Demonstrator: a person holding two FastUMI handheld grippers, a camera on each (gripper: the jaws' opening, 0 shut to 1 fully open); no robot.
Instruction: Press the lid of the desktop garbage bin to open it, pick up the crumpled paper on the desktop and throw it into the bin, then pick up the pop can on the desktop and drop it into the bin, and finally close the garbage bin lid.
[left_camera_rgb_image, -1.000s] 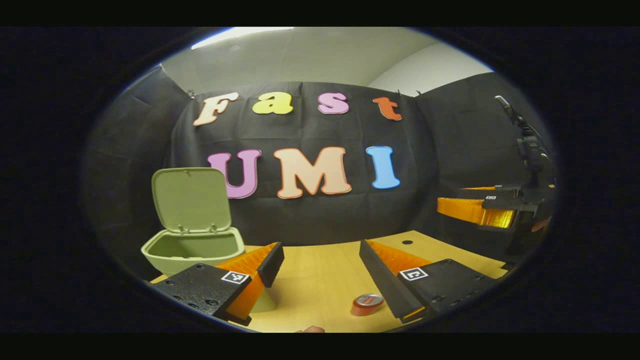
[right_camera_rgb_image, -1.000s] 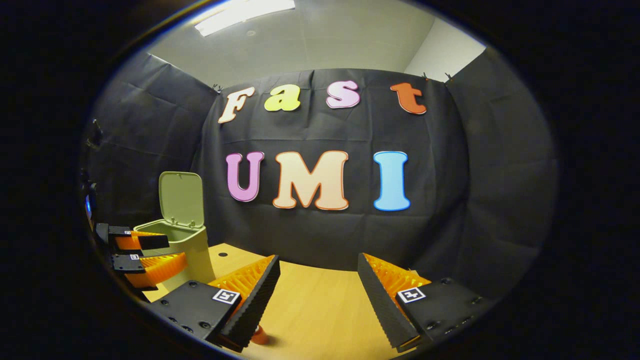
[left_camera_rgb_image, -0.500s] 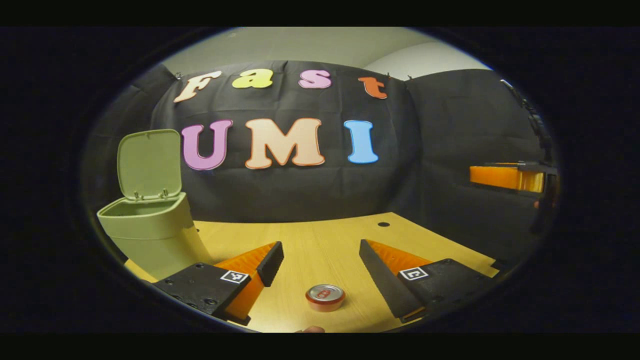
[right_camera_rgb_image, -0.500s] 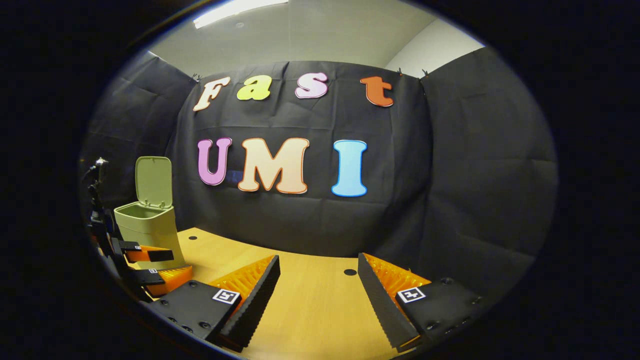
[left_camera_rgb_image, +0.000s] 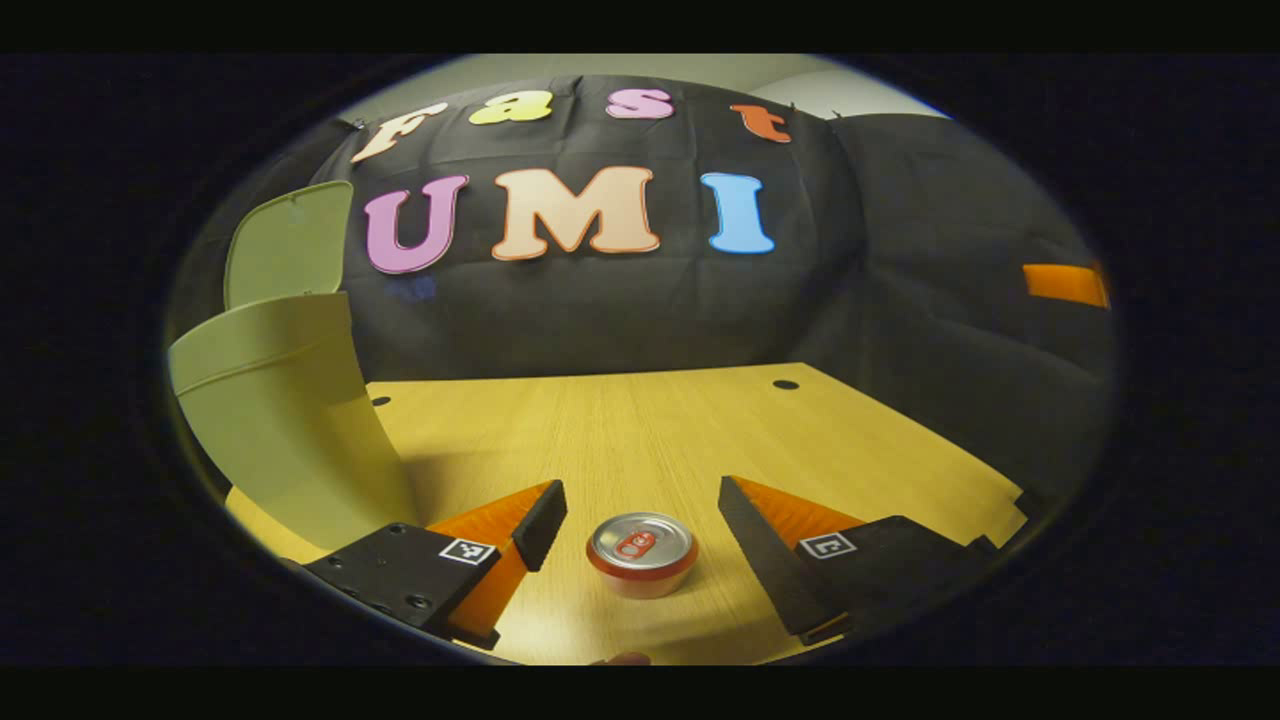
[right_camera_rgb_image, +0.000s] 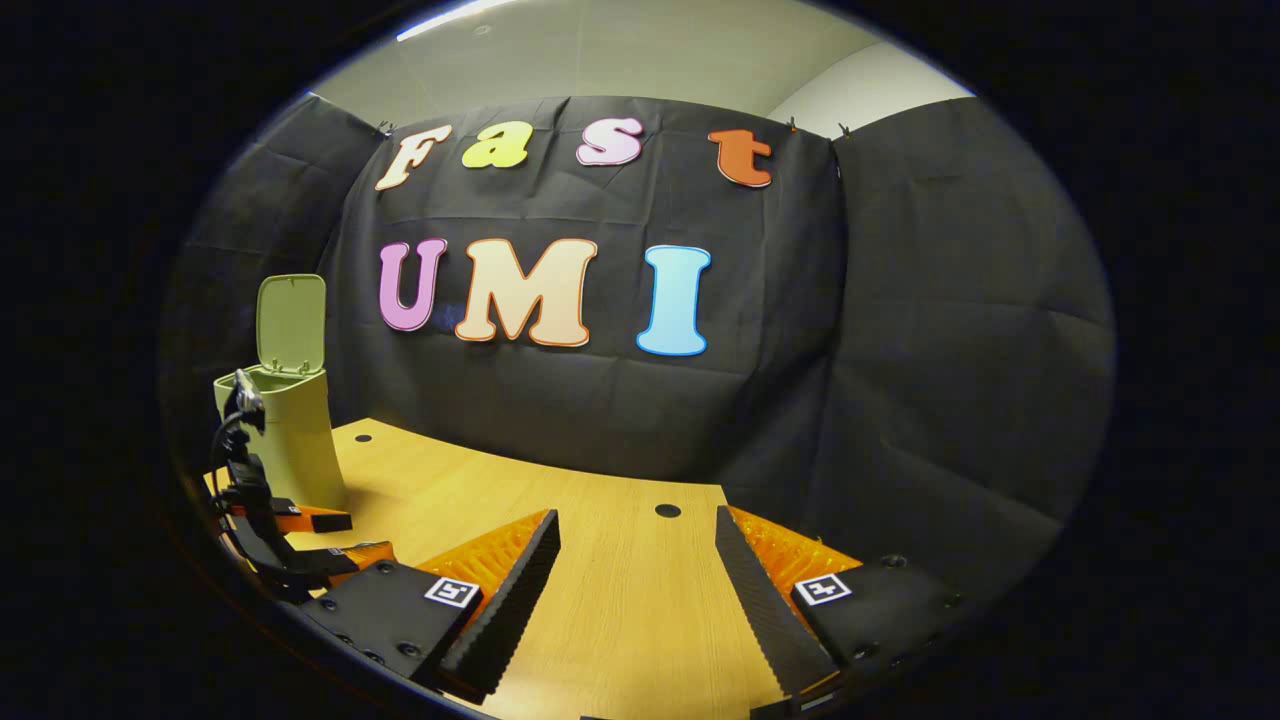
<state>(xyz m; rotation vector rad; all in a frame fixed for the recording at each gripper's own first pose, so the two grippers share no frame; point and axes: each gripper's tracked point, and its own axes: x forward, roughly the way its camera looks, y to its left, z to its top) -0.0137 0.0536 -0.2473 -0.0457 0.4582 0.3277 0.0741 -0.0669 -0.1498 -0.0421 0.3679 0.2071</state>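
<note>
Two steps left, I reckon: pale green plastic bin (left_camera_rgb_image: 275, 420) stands lid-up, left tool (left_camera_rgb_image: 640, 535) gapes wide around the upright red pop can (left_camera_rgb_image: 641, 553), gripping nothing; right tool (right_camera_rgb_image: 637, 580) open, empty.

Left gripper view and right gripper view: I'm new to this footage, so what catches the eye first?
In the left gripper view, an upright pop can stands on the wooden desktop between the fingers of the open left gripper, untouched. The green garbage bin stands at the left, its lid raised. The right gripper is open over bare desktop.
</note>
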